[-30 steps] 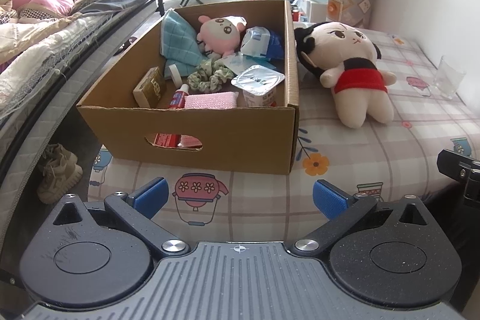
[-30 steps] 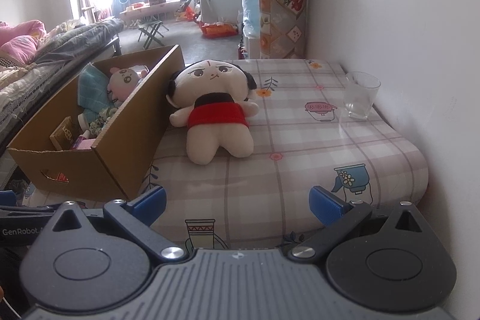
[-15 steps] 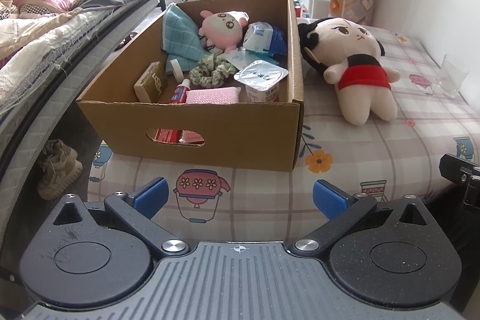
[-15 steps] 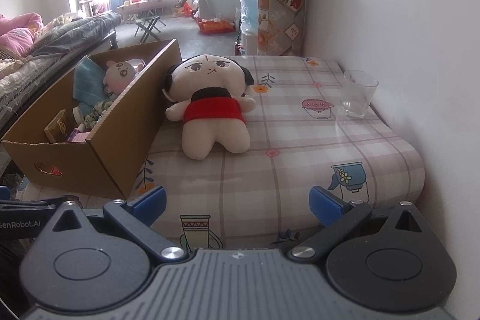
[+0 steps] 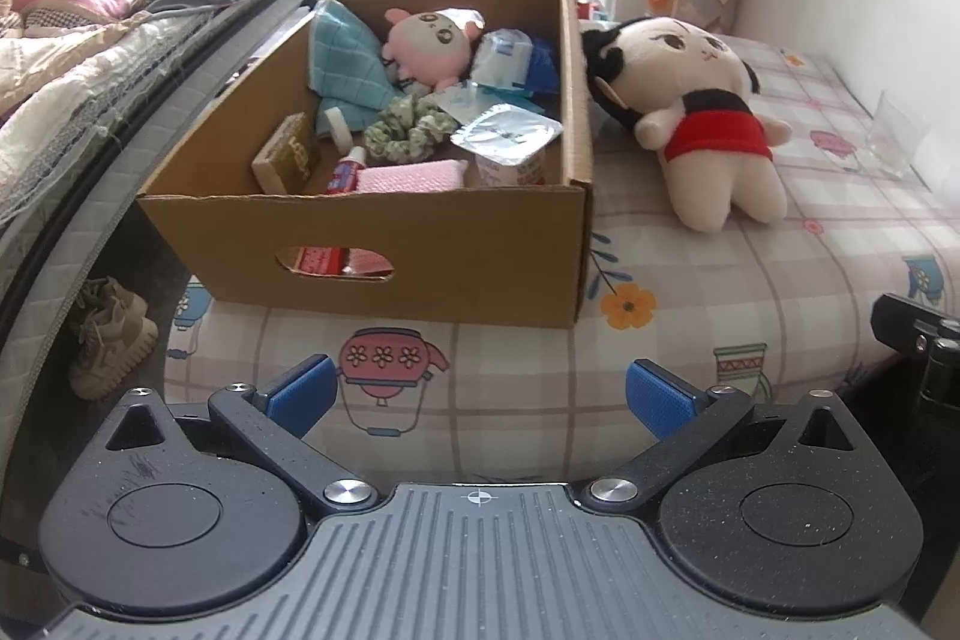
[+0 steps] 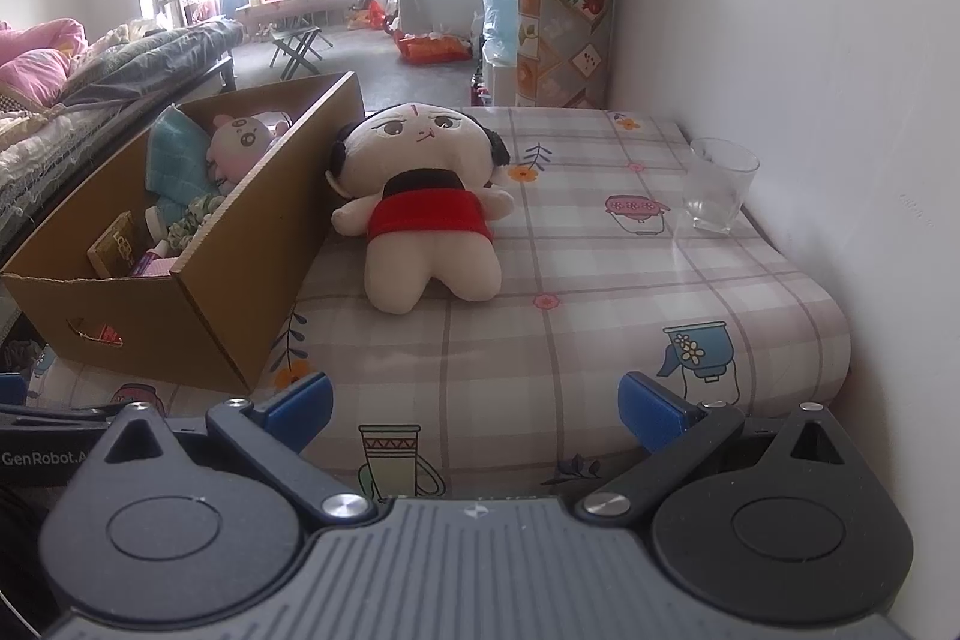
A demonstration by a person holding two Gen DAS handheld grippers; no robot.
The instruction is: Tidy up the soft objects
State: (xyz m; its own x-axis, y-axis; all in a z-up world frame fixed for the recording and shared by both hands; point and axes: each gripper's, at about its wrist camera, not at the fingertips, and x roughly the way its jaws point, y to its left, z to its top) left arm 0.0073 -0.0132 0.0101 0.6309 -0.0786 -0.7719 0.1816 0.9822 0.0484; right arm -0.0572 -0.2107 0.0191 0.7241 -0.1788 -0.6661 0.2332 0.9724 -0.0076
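A cardboard box (image 5: 420, 244) is set at the left of the desk (image 6: 600, 280) as a container; a pink plush (image 5: 427, 47) lies inside. Just right, touching its wall, the large doll (image 6: 429, 214) is left out. Both the left hand-held gripper (image 5: 478, 394) and the right hand-held gripper (image 6: 475, 403) are held wide apart, empty, presumably for grasping.

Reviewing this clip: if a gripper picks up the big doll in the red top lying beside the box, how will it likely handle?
The doll looks like stuffed plush, so it is probably light and will squash under the fingers. Pinched at a leg, its big head would likely droop. Lying flat on the patterned cloth, it should slide rather than roll. Both the left gripper and right gripper are open.
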